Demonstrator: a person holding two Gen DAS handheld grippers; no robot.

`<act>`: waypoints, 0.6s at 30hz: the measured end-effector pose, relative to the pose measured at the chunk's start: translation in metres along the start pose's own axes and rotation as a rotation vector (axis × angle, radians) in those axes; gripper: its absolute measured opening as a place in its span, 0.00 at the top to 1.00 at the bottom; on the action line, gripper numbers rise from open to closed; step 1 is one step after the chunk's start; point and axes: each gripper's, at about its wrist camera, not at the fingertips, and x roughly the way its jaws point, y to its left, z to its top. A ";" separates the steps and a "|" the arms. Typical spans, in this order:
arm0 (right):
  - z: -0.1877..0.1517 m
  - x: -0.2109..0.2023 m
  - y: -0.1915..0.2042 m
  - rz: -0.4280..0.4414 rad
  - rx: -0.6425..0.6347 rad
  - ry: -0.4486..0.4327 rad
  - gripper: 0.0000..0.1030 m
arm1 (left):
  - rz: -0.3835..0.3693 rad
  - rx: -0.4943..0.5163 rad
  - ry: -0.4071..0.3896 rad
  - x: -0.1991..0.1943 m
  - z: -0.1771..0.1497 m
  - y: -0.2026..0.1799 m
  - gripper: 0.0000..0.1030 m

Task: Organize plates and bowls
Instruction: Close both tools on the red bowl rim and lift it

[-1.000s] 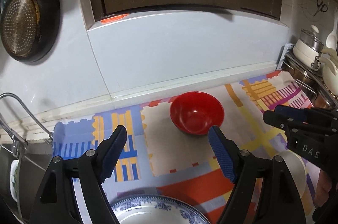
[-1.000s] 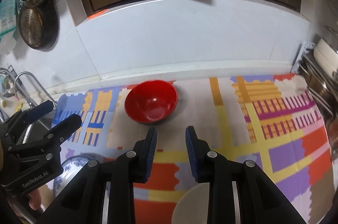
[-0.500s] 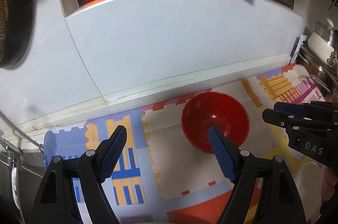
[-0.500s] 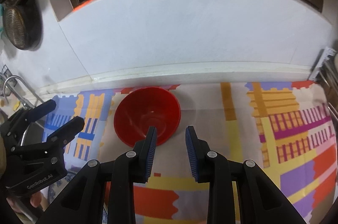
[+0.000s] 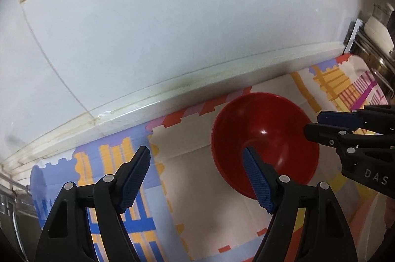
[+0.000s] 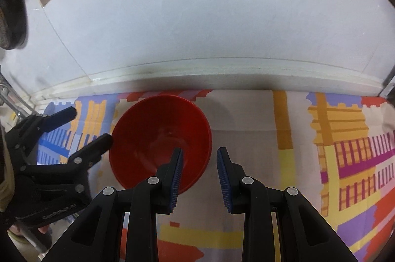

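Note:
A red bowl (image 5: pixel 265 136) stands upright on the patterned mat near the back wall; it also shows in the right wrist view (image 6: pixel 158 138). My left gripper (image 5: pixel 197 178) is open wide, its right finger over the bowl's near left rim. My right gripper (image 6: pixel 200 175) is partly open and empty, its left finger in front of the bowl's right rim, its right finger outside the bowl. Whether either finger touches the bowl is unclear. The right gripper also shows at the right of the left wrist view (image 5: pixel 318 124), and the left gripper at the left of the right wrist view (image 6: pixel 86 128).
The colourful mat (image 6: pixel 345 150) covers the counter. A white tiled wall (image 5: pixel 185 27) and its ledge rise just behind the bowl. Metal pots and a rack (image 5: pixel 377 39) stand at the far right. A sink edge (image 5: pixel 9 200) lies at the left.
Both grippers have moved forward and down toward the red bowl, which now looms larger. The blue-and-white plate and the white dish near the front have dropped out of view.

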 end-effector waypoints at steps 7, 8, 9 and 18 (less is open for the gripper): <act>0.002 0.016 -0.001 0.009 -0.014 0.039 0.72 | -0.018 0.021 0.041 0.023 0.000 -0.005 0.34; 0.003 0.018 -0.002 0.011 -0.011 0.043 0.73 | -0.022 0.020 0.052 0.026 0.000 -0.005 0.38; 0.003 0.019 -0.001 0.012 -0.010 0.046 0.73 | -0.029 0.017 0.062 0.029 -0.001 -0.005 0.41; 0.007 0.032 -0.003 0.010 0.000 0.072 0.84 | -0.069 0.012 0.103 0.043 -0.001 -0.010 0.68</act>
